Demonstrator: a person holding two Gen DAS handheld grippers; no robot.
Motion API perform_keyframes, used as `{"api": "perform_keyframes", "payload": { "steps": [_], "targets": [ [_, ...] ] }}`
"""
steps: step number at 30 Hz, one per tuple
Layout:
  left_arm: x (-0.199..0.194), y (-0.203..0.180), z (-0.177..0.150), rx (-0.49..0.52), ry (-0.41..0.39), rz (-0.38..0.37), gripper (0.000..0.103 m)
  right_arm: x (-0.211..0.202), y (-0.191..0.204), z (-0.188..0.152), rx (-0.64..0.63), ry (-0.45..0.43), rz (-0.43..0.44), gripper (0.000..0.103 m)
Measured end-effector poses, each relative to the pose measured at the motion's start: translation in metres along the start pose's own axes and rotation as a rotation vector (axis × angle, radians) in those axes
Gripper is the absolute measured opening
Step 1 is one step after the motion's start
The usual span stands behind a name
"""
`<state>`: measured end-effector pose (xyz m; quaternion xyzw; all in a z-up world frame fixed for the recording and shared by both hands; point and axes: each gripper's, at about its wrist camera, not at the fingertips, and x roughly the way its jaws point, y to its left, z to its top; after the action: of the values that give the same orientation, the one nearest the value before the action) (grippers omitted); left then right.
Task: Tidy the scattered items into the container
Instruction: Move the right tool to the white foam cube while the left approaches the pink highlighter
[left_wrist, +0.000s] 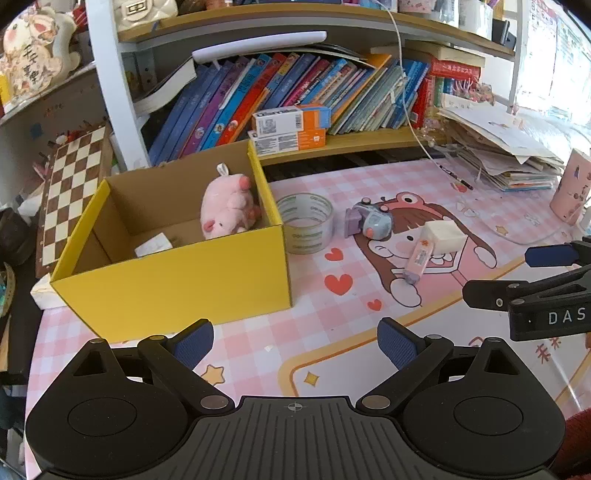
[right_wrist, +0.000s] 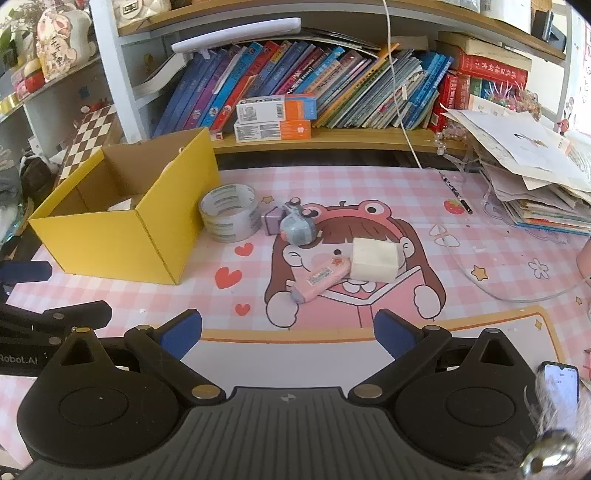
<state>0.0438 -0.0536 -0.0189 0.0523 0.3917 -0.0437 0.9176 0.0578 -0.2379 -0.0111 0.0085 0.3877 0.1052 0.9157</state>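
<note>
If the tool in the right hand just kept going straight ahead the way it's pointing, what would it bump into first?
Probably the pink correction-tape pen, with the white block touching its far end. The right tool is open over bare mat in front of them; depth is hard to judge.

Left gripper (left_wrist: 295, 343): matte black body, ribbed grey centre plate with a small crosshair mark, two round black discs either side. Black linkage arms with silver pivot screws, triangular cut-outs. Blue textured pads (left_wrist: 194, 341) on the fingertips. Right gripper (right_wrist: 288, 332): same build, same blue pads (right_wrist: 181, 334). From the side, its housing carries white lettering "DAS"; the left one reads "Robot.AI". Red sleeve (left_wrist: 576, 443) at the left view's lower right corner.
</note>
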Motion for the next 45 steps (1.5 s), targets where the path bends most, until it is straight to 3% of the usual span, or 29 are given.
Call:
{"api": "perform_keyframes", "payload": {
  "steps": [17,45],
  "targets": [
    [0.006,-0.015,0.011,0.031,0.013,0.019,0.097,0.011,-0.017,0.007,0.026,-0.003,0.031,0.101],
    [0.026,-0.039,0.023,0.12,0.05,-0.015,0.097,0.026,-0.039,0.011,0.093,0.01,0.026,0.101]
  ]
}}
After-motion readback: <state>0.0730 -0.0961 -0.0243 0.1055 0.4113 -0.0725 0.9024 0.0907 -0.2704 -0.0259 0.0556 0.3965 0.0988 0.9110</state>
